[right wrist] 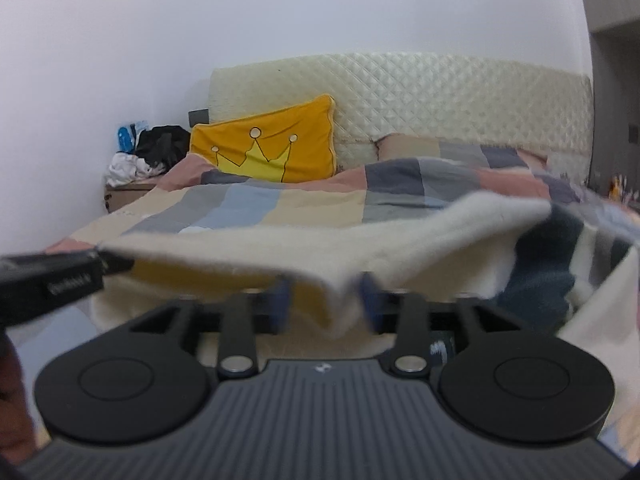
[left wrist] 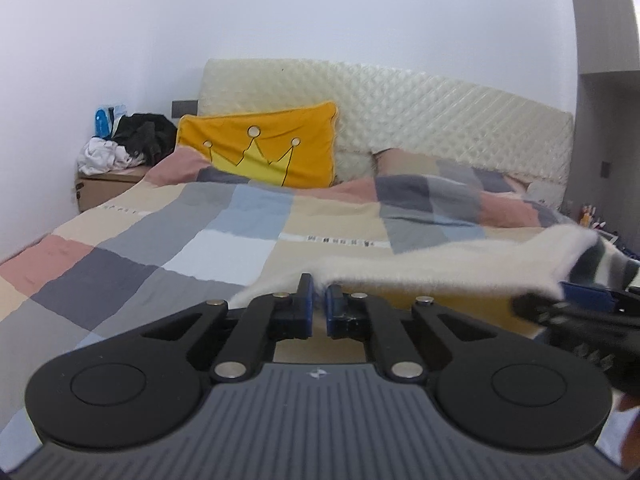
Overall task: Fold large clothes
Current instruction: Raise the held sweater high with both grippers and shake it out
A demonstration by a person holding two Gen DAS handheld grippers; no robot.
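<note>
We hold a cream sweater (left wrist: 440,268) above the bed (left wrist: 160,240), its edge stretched across mid-frame. Our left fingers (left wrist: 319,304) are closed on its fuzzy hem at lower centre. Our right fingers (right wrist: 325,300) stand apart, a fold of the sweater hanging between them; whether the pads press it is too blurred to tell. A yellow pillow (right wrist: 272,148) leans against the headboard (right wrist: 440,96) behind.

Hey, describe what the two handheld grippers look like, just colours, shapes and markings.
Both match: the left gripper and right gripper have dark grey ribbed bodies bearing a small white logo, two round black discs at the sides, black linkage arms with silver pivot pins, and blue finger pads. No cables show.
</note>
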